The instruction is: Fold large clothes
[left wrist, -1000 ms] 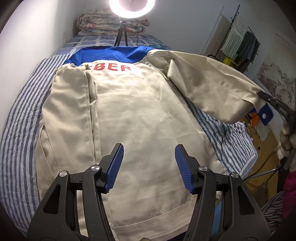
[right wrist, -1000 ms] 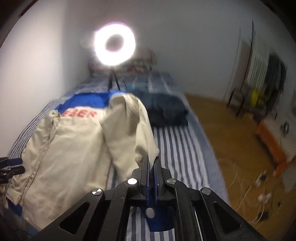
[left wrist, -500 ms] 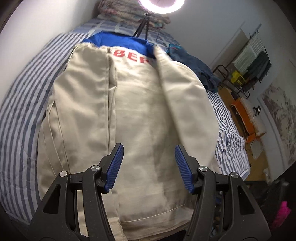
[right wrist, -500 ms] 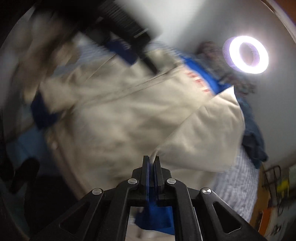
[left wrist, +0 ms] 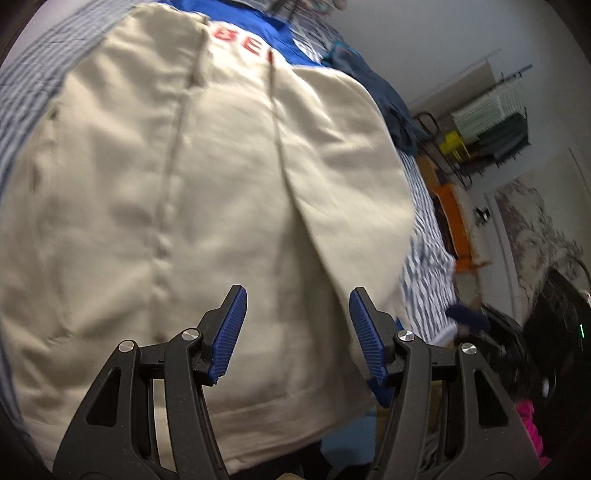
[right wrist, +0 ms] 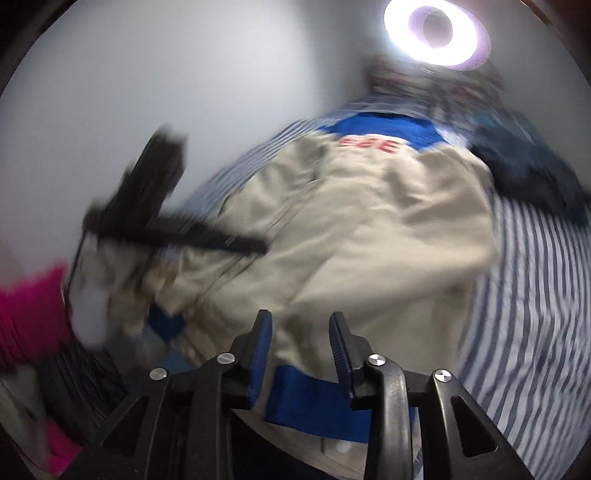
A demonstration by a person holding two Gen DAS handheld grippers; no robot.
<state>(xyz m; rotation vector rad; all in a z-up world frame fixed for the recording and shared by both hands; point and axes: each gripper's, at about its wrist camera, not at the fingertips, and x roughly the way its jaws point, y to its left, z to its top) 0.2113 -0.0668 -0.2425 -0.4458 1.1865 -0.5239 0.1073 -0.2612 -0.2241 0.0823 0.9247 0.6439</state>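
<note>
A large beige jacket (left wrist: 184,184) with a blue collar and red letters lies back-up on a striped bed (left wrist: 424,240). Both sleeves lie folded over its back. My left gripper (left wrist: 297,328) is open and empty above the jacket's lower hem. In the right wrist view the jacket (right wrist: 369,221) fills the middle. My right gripper (right wrist: 300,341) is open just above the blue cuff (right wrist: 310,398) of the folded right sleeve. The left gripper (right wrist: 155,214) shows there as a blurred black shape at the left.
A dark blue garment (left wrist: 388,99) lies on the bed to the right of the jacket, also in the right wrist view (right wrist: 528,177). A ring light (right wrist: 437,31) stands at the bed's head. A clothes rack (left wrist: 491,122) and an orange box (left wrist: 450,218) stand on the floor at right.
My right gripper carried the right sleeve over the jacket's back, then opened and let the cuff go. My left gripper moved closer over the jacket, still open.
</note>
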